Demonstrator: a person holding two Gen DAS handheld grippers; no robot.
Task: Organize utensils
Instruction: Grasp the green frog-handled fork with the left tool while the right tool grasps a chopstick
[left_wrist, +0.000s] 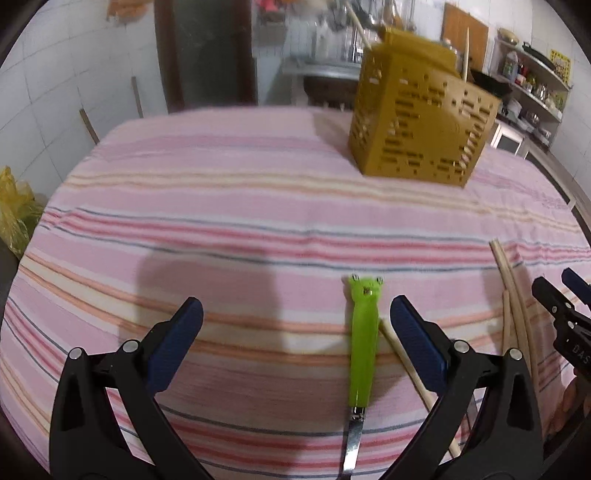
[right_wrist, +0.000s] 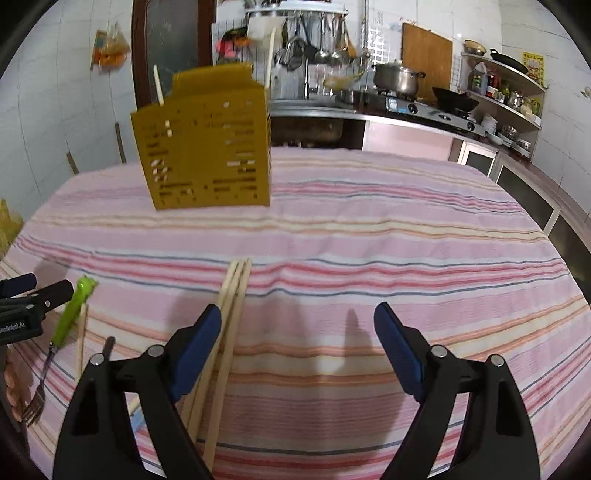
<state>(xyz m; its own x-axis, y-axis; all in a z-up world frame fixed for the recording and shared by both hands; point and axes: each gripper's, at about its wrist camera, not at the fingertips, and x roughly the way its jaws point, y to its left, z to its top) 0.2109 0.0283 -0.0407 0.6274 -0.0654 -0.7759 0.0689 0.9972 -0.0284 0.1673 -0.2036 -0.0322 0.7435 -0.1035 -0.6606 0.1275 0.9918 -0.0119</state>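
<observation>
A yellow perforated utensil holder (left_wrist: 421, 122) stands at the far side of the striped table, with chopsticks sticking up from it; it also shows in the right wrist view (right_wrist: 207, 147). A green frog-handled fork (left_wrist: 364, 339) lies flat between my left fingers, nearer the right one, with a single chopstick (left_wrist: 406, 369) beside it. My left gripper (left_wrist: 295, 314) is open and empty above the cloth. Several wooden chopsticks (right_wrist: 231, 314) lie under my right gripper's left finger. My right gripper (right_wrist: 297, 321) is open and empty. The fork (right_wrist: 68, 321) shows at its left.
The pink striped tablecloth (right_wrist: 369, 229) covers the table. Behind it stands a kitchen counter with a pot (right_wrist: 397, 77), a gas stove (right_wrist: 432, 110) and shelves (right_wrist: 509, 96). A yellow plastic bag (left_wrist: 14, 210) sits off the table's left edge.
</observation>
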